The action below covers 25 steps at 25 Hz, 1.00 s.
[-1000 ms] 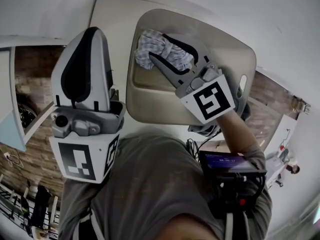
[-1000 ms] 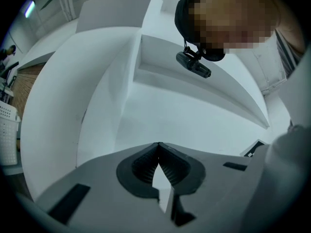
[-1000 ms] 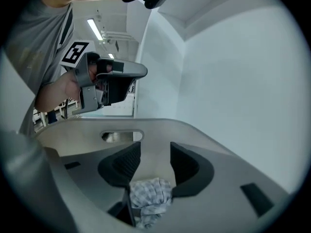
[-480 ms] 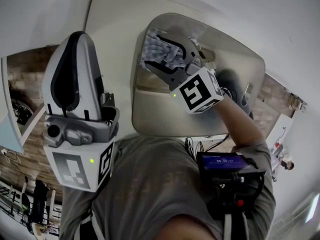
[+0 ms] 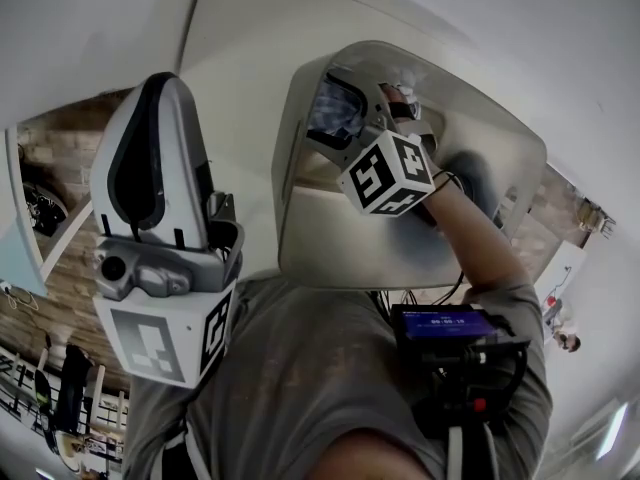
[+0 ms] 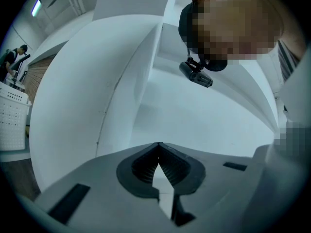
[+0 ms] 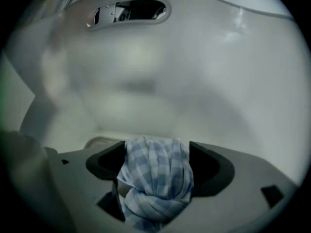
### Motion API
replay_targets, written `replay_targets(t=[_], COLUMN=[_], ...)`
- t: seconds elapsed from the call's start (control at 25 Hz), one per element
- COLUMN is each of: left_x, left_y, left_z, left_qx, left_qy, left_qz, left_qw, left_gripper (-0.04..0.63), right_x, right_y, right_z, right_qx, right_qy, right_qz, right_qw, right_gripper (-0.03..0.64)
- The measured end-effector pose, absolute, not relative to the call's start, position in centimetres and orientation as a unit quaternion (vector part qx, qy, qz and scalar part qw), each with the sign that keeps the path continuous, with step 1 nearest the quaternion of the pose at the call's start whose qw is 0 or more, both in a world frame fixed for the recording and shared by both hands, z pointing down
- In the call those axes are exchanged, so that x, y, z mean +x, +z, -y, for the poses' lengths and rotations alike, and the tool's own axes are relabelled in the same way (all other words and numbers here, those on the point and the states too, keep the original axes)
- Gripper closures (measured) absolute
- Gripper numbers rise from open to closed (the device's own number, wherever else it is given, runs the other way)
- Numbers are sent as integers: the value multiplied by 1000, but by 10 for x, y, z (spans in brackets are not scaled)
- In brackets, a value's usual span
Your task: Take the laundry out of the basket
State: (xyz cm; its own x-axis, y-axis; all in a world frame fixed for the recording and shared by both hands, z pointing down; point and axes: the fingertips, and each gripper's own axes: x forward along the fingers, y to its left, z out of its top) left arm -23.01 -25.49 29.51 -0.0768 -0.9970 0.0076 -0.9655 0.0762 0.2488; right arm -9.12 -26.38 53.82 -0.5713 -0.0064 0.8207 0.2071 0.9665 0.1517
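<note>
A beige laundry basket [image 5: 400, 258] stands below me in the head view. My right gripper [image 5: 355, 93] reaches down inside it, and a blue-and-white checked cloth [image 5: 330, 108] is bunched between its fingers. In the right gripper view the cloth [image 7: 155, 178] hangs knotted in the gap of the right gripper [image 7: 158, 147]. Its jaws have just been opening and stand wide apart with the cloth loose between them. The basket's inner wall [image 7: 160, 81] fills that view. My left gripper [image 5: 158, 88] is held outside the basket at the left, its tips meeting [image 6: 158, 145], with nothing in it.
The basket rests on a white surface [image 5: 240, 58]. A handle slot [image 7: 129, 11] opens high in the basket wall. A dark device with a lit screen [image 5: 450, 328] hangs at the person's waist. A white perforated crate [image 6: 9, 120] shows at the far left.
The right gripper has gone down deeper into the basket with the checked cloth, and its jaws have spread. The left gripper has stayed where it was.
</note>
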Motion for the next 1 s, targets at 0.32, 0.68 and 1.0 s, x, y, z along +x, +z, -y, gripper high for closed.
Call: replay_targets(t=[0.32,0.68,1.0], left_x=[-232,-236,-239], left_y=[298,298,294], left_z=[254,252,250], left_qx=[669,660,658], left_qy=[-84,-80,-81], left_qz=[733,742,745], left_qw=[94,86,66], left_gripper=[588,588,588], right_x=[-91,-95,-104], right_y=[550,556,538], right_z=[270,293,314], right_qx=[-64,-48,-11], right_qy=[-135,-140,-131], right_qz=[864,868,890], right_qw=[481,474,438], right_gripper=[206,432,515])
